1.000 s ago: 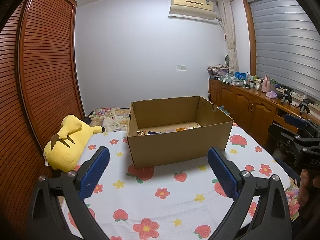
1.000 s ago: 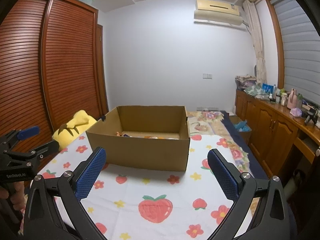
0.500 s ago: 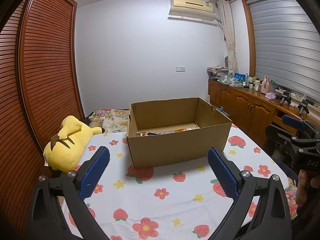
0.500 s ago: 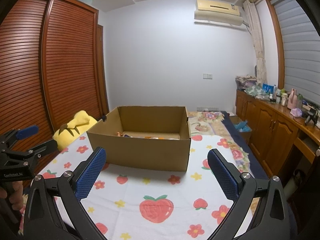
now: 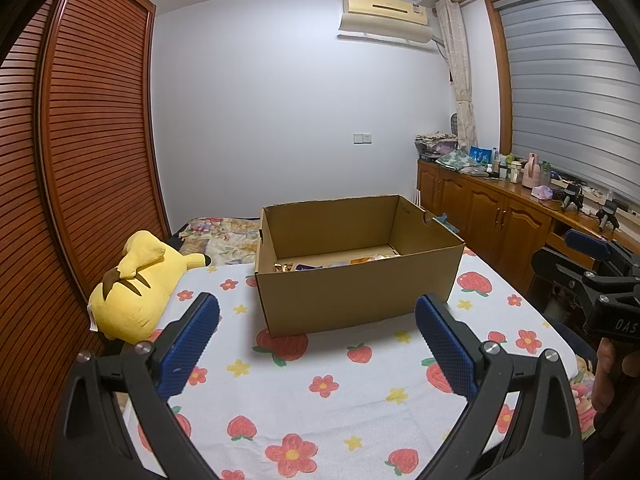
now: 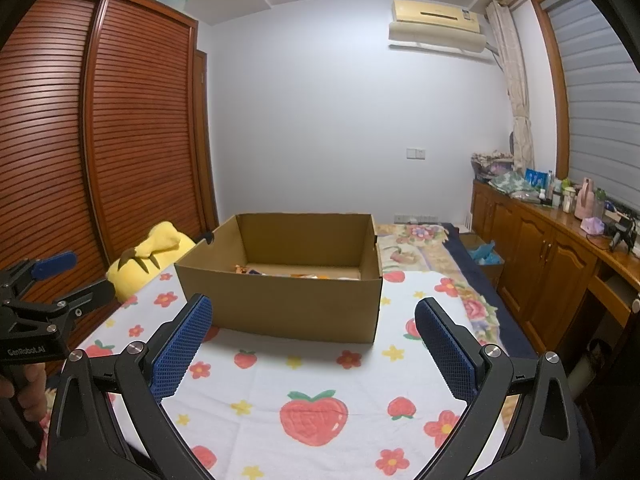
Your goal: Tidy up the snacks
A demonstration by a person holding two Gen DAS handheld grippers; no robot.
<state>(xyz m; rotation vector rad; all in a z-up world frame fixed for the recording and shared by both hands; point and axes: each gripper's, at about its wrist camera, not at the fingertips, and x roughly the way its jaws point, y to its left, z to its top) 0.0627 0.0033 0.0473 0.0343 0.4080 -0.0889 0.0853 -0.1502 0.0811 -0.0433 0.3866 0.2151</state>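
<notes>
An open cardboard box (image 5: 352, 296) (image 6: 288, 304) stands on the strawberry-print cloth (image 5: 320, 392) (image 6: 280, 376). Several snack packets (image 5: 340, 263) (image 6: 288, 273) lie on its floor, mostly hidden by the near wall. My left gripper (image 5: 318, 340) hangs open over the cloth in front of the box, its blue pads empty. Just as wide open and empty is my right gripper (image 6: 314, 340), a little short of the box's near wall. Each gripper shows at the edge of the other's view, the right (image 5: 592, 276) and the left (image 6: 44, 292), held in a hand.
A yellow plush toy (image 5: 136, 284) (image 6: 152, 256) lies left of the box against the slatted wardrobe (image 5: 80, 160). A wooden sideboard (image 5: 500, 216) (image 6: 552, 248) with bottles runs along the right wall. A floral quilt (image 6: 420, 244) lies behind the box.
Both views have risen slightly, so the box sits a touch lower and farther. Both grippers stay open and empty.
</notes>
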